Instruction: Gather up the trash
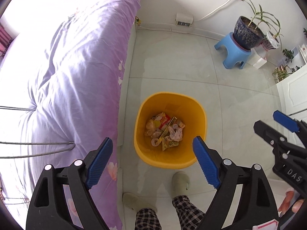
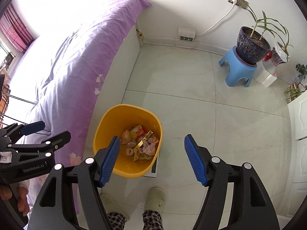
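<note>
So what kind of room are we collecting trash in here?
Most likely a bedroom in a home. A bed with a purple quilt runs along one side, a yellow trash bin with wrappers inside stands on the tiled floor, and a potted plant sits on a blue stool by the wall.

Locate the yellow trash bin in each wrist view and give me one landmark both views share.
Left wrist view: the yellow trash bin stands on the floor at lower centre, just right of the bed, between the claw's fingers.
Right wrist view: the bin sits left of centre, partly behind the claw's left finger.
Shared landmark: the blue stool bearing a dark plant pot, upper right in both.
</note>
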Motion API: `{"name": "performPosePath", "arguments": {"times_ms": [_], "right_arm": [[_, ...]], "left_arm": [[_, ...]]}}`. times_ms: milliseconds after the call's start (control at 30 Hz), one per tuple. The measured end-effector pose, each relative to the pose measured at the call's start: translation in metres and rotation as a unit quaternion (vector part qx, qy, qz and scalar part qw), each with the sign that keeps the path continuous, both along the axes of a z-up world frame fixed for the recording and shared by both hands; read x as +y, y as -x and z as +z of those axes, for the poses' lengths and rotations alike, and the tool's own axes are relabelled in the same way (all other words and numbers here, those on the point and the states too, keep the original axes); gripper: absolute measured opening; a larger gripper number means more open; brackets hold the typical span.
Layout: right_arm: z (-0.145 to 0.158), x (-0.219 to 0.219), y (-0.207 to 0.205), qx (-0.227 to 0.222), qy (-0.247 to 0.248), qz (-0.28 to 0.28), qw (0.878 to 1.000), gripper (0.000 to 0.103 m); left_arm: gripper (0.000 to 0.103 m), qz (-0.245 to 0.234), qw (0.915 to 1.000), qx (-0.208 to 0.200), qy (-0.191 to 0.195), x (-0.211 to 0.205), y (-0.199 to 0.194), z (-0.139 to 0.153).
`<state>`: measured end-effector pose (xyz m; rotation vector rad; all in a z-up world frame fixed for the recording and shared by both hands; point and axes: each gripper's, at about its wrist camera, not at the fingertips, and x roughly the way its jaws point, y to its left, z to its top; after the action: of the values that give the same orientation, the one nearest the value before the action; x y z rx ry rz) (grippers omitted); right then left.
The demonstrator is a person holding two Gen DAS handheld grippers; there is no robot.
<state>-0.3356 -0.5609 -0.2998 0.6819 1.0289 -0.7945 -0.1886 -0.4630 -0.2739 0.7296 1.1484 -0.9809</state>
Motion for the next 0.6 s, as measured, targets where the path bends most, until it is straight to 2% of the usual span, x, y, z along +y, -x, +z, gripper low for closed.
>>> {"name": "performPosePath", "arguments": {"times_ms": [233,500,600], "right_arm": [[0.025,0.013,0.012,-0.008,-0.003,-0.002,1.000,0.070],[0.038,0.020,0.015,-0.014,-0.005,0.001,1.000,0.070],[0.042,0.020,0.014,-0.017,-0.004,0.001,1.000,0.070]], "left_arm": [[0.086,0.017,0.9997,-0.001,0.018,0.013,0.004,0.032],[0.086,0.020,0.9994,-0.016,0.024,0.014,0.006,0.049],[0.089,0.024,0.9992,-0.015,0.029,0.013,0.006,0.055]]}}
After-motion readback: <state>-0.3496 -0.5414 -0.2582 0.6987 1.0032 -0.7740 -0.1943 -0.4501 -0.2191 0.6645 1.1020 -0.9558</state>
